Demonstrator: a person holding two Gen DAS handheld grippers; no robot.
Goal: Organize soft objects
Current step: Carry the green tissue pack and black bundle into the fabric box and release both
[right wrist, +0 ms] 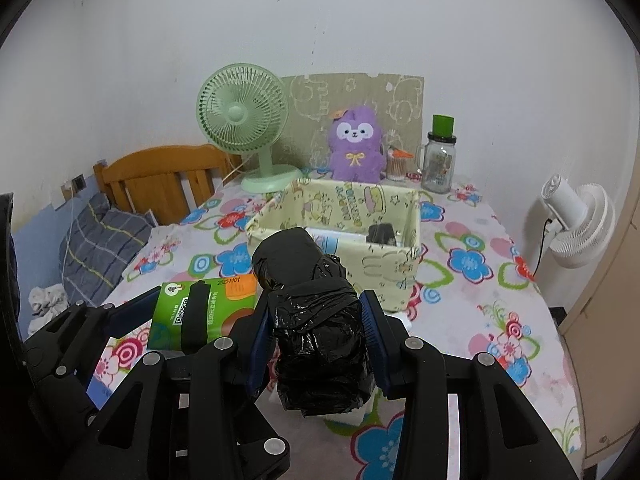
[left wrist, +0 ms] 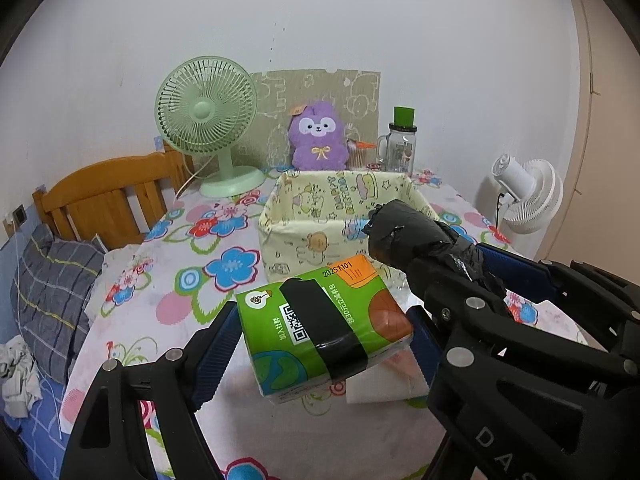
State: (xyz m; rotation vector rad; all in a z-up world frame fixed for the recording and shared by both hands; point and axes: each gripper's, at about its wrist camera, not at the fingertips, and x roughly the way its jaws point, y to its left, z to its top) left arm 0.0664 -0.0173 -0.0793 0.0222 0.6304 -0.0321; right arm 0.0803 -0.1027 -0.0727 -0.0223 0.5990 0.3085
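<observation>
Now the left gripper (left wrist: 324, 336) is clamped across a green tissue pack (left wrist: 320, 328), its blue pads pressed to both ends, jaws spread wide to take the pack's length, and the pack hangs clear above the floral tablecloth (left wrist: 192, 248). Beside it the right gripper (right wrist: 318, 320) is closed at a narrower span on a roll of black plastic bags (right wrist: 312, 312), pads squeezing the crinkled sides, the roll's blunt end poking forward toward the yellow fabric storage box (right wrist: 344, 208). Both loads sit just short of the box's near wall. From the right wrist you can look down into the box and spot a white-and-blue item and a small dark object at the bottom; the left wrist sees only its walls. Behind the box stand a purple plush toy (left wrist: 318, 136), a green desk fan (left wrist: 206, 120) and a glass jar with a green lid (left wrist: 400, 144).
</observation>
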